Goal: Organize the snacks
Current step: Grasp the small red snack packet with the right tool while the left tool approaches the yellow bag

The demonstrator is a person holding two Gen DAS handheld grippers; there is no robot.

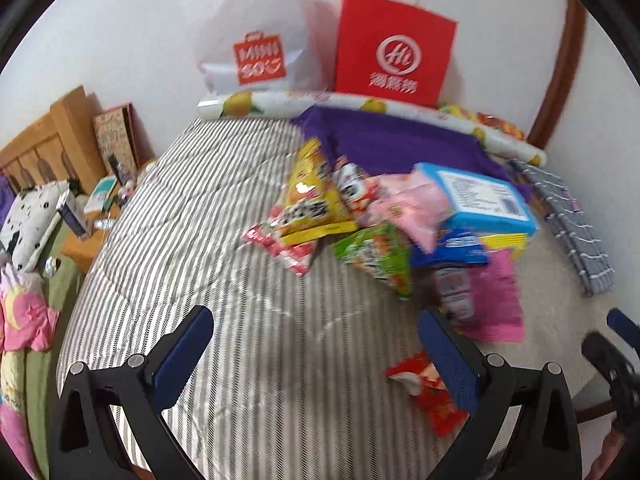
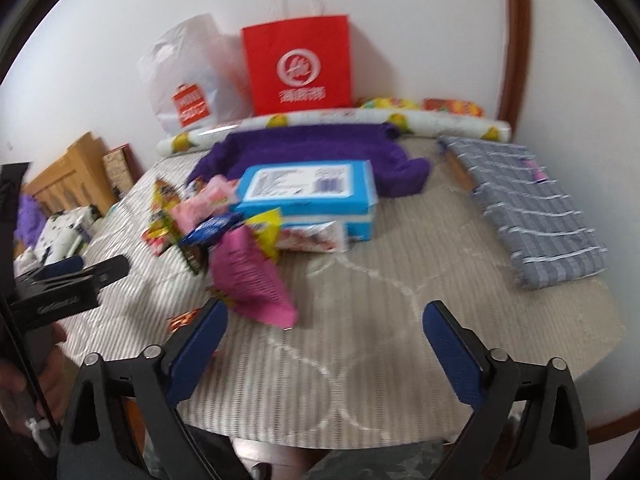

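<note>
A pile of snacks lies on the striped cover: a yellow bag, a green bag, a pink packet, a light blue box, a magenta bag and a small red packet. My left gripper is open and empty, short of the pile, its right finger beside the red packet. In the right wrist view, my right gripper is open and empty over bare cover, with the magenta bag just beyond its left finger and the blue box further back.
A red paper bag and a white plastic bag stand against the far wall behind a rolled lemon-print mat. A purple cloth and a folded grey checked cloth lie on the cover. A bed is at left.
</note>
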